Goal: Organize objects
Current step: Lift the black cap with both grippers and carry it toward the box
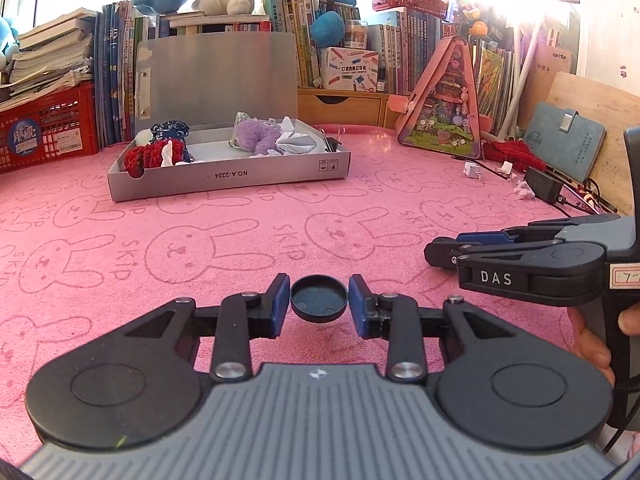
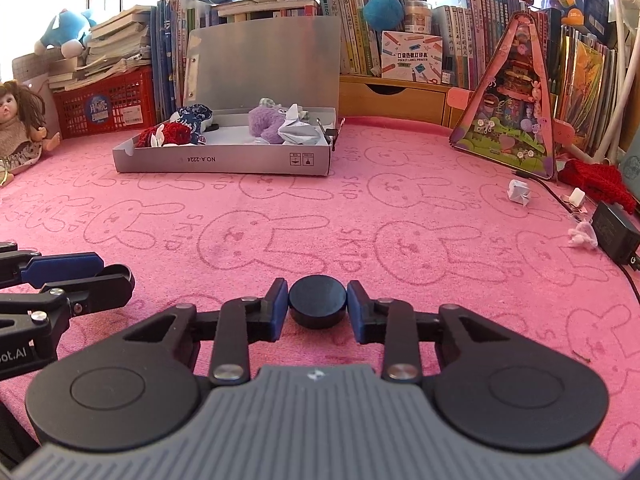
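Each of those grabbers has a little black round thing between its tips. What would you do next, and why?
Probably lift both slightly. The left hand-held gripper is shut on a cap, hollow side up; the right hand-held gripper is shut on a black puck. Both sit low over the pink cloth, and the box of toys stands well behind, so they need clearance first.

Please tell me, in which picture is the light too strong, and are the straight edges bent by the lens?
Left wrist view: strong glare washes out the top right corner above the books. Right wrist view: light is even, no such glare. Both views: fisheye bends the grey box and the pink cloth edges; near parts stay sharp.
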{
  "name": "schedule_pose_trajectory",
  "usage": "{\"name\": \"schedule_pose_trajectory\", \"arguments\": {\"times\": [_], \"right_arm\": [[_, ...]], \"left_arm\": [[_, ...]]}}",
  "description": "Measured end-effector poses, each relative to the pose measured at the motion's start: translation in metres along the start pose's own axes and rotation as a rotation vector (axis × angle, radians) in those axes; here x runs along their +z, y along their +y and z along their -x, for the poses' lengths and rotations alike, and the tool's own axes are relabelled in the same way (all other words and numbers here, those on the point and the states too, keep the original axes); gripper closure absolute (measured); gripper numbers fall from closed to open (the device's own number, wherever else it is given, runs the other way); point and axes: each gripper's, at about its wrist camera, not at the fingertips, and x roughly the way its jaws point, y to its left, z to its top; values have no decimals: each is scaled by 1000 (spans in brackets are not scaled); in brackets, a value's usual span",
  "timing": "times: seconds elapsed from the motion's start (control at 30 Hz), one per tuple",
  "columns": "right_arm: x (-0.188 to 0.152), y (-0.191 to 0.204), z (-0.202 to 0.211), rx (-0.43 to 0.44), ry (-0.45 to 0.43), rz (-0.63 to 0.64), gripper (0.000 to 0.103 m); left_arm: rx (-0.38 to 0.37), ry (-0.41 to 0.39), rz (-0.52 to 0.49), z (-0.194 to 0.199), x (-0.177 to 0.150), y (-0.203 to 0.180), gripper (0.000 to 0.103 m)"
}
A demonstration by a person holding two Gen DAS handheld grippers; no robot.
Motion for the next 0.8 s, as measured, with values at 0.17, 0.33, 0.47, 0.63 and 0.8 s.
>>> {"name": "schedule_pose_trajectory", "arguments": {"times": [0.17,0.33,0.47,0.63,0.8], "right_arm": [[4,5,0,19,-6,0,66],[7,14,-2,42,-11,-2,66],[10,24,-4,60,-17,4,66],[14,35,-8,81,-19,8,66],[18,42,-12,88,-18,6,66]], "left_arm": [[32,6,11,0,1,5,66],[84,22,37,-4,1,14,65],[111,22,55,-5,3,22,65],[137,19,73,-4,4,32,65],[162,15,82,-6,5,39,65]]}}
